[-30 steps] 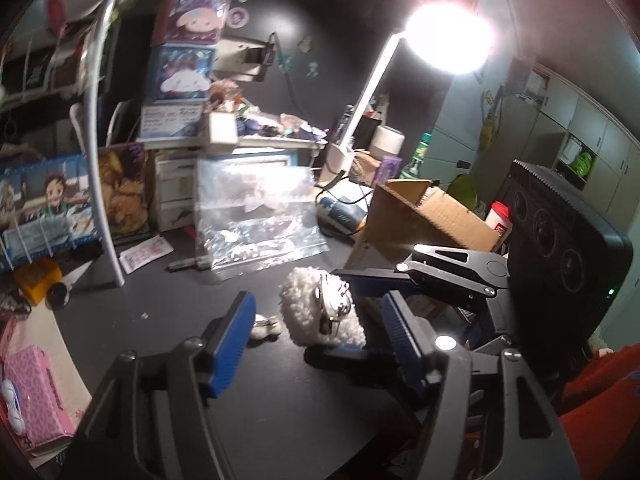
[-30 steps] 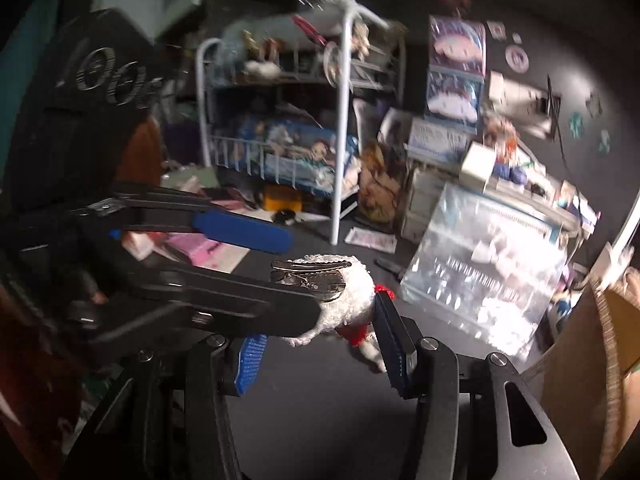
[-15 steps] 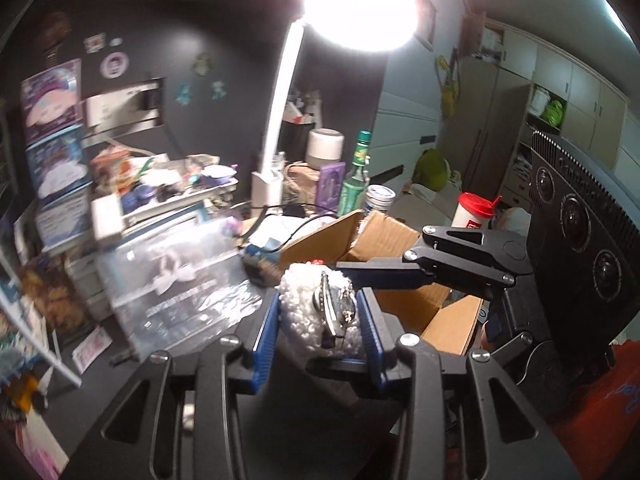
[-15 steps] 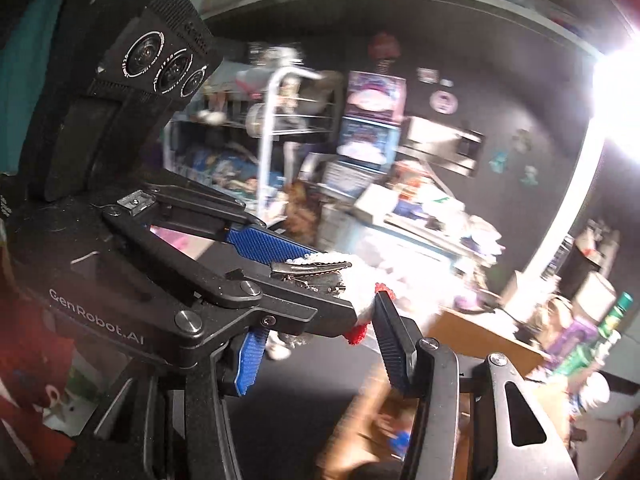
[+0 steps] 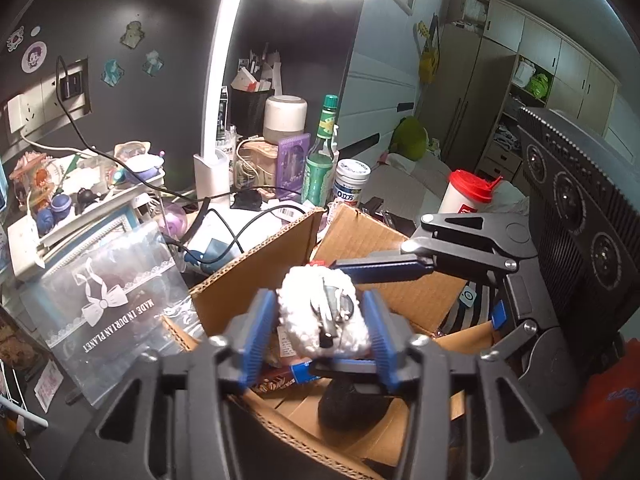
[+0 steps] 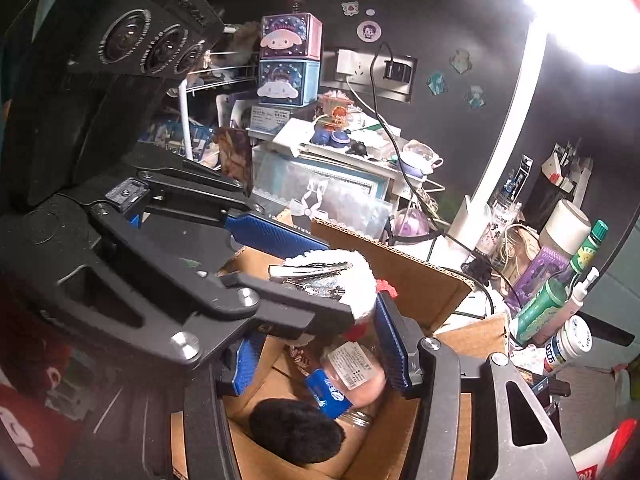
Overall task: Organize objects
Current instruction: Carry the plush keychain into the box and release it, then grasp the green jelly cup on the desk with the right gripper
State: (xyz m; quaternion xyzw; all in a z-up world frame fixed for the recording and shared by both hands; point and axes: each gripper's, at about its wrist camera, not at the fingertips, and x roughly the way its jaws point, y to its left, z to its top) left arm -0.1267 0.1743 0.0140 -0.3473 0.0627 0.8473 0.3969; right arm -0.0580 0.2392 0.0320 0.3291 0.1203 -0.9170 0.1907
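A fluffy white hair clip [image 5: 324,316] with a metal clasp hangs over an open cardboard box [image 5: 360,264]. My left gripper [image 5: 318,332] has its blue pads on both sides of the clip. My right gripper [image 6: 320,340] crosses it from the other side and also closes on the clip [image 6: 340,280], with one pad [image 6: 390,344] against it. Inside the box lie a black fuzzy ball [image 6: 296,432], a blue packet [image 6: 326,392] and a pink wrapped item [image 6: 356,372].
A clear zip bag [image 5: 108,304] leans left of the box. Behind stand a white desk lamp [image 5: 216,120], a green bottle [image 5: 320,160], jars, cables and a cluttered shelf [image 6: 340,140]. A red-lidded cup [image 5: 468,196] sits to the right.
Both grippers carried the fluffy clip from above the dark desk to over the open box; the left gripper's pads closed in around it.
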